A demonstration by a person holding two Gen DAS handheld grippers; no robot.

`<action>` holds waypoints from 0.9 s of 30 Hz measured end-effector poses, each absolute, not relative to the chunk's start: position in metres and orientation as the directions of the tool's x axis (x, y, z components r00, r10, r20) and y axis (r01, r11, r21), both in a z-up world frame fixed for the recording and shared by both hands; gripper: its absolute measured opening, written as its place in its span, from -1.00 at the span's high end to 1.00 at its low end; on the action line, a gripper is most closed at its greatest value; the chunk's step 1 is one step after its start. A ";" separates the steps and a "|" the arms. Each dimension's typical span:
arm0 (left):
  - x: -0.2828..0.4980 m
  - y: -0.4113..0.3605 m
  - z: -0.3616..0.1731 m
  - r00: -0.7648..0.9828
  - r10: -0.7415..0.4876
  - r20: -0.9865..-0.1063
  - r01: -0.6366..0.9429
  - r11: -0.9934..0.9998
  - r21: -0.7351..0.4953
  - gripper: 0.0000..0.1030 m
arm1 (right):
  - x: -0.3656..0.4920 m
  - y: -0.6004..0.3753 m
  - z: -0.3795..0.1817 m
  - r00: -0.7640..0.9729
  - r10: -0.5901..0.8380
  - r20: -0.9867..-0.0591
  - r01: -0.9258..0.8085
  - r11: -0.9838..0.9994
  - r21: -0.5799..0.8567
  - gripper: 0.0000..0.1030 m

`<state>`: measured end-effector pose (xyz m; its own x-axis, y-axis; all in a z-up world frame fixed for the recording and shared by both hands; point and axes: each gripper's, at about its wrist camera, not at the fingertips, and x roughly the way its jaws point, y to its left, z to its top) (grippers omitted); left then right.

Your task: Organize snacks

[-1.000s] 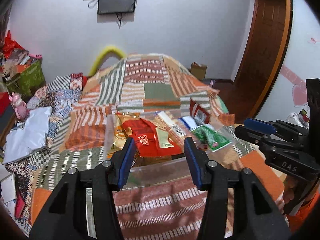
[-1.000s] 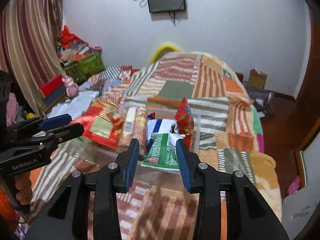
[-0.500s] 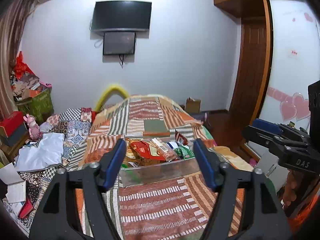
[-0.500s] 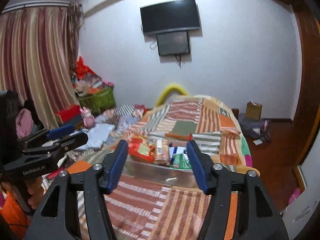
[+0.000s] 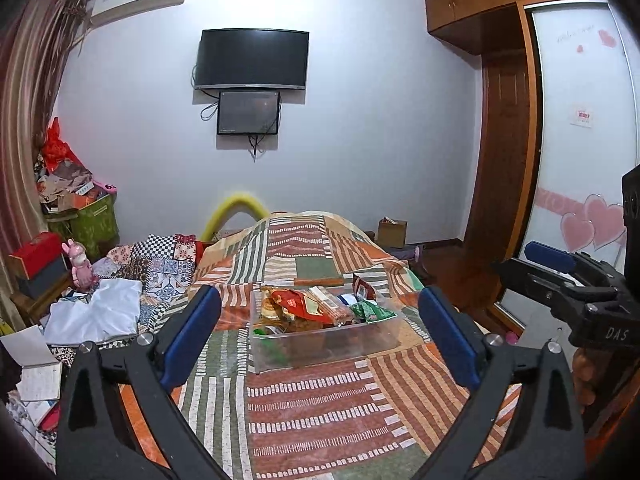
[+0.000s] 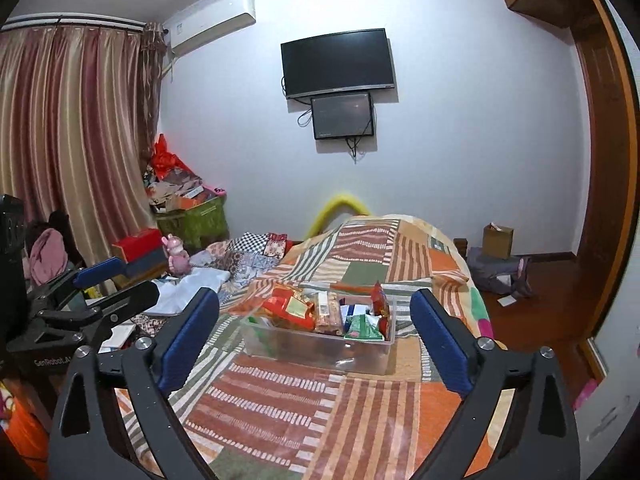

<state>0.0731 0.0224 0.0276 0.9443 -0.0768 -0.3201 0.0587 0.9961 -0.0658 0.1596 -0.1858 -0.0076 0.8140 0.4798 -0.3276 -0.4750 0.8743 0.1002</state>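
Both claws (image 5: 320, 336) back; bin (image 5: 324, 344) contents indistinct

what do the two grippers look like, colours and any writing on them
Both are matte black plastic with two angular fingers, blue pads on the inner faces and silver screws at the joints. The left gripper reads "GenRobot.AI" on its body in the right wrist view; the right gripper reads "DAS" in the left wrist view. No cables or sleeves show.

A home bedroom: a bed under a patchwork blanket (image 5: 304, 392), a wall-mounted television (image 5: 253, 59), striped curtains (image 6: 68, 140), a wooden wardrobe (image 5: 504, 128) and an air conditioner (image 6: 212, 24) above.
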 end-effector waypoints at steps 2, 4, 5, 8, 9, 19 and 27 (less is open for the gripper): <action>0.072 0.022 0.027 0.945 -0.077 -0.317 0.060 0.996 -0.064 -0.95 | 0.159 -0.185 -0.008 0.812 0.483 -0.327 -0.477 0.873 0.103 -0.88; 0.070 0.021 0.027 0.946 -0.078 -0.315 0.061 0.996 -0.063 -0.95 | 0.157 -0.187 -0.009 0.813 0.484 -0.325 -0.478 0.872 0.103 -0.88; 0.070 0.021 0.027 0.946 -0.079 -0.315 0.062 0.996 -0.064 -0.95 | 0.158 -0.186 -0.009 0.813 0.484 -0.323 -0.479 0.872 0.101 -0.88; 0.071 0.021 0.025 0.945 -0.083 -0.317 0.065 0.996 -0.068 -0.95 | 0.153 -0.187 -0.010 0.814 0.484 -0.320 -0.480 0.872 0.096 -0.88; 0.070 0.020 0.025 0.945 -0.083 -0.317 0.065 0.996 -0.068 -0.95 | 0.152 -0.187 -0.011 0.814 0.485 -0.319 -0.481 0.871 0.095 -0.88; 0.072 0.023 0.020 0.941 -0.092 -0.326 0.070 0.994 -0.080 -0.95 | 0.149 -0.187 -0.013 0.810 0.490 -0.322 -0.487 0.868 0.095 -0.88; 0.073 0.023 0.019 0.938 -0.097 -0.334 0.072 0.994 -0.086 -0.95 | 0.147 -0.187 -0.014 0.808 0.491 -0.324 -0.487 0.868 0.101 -0.88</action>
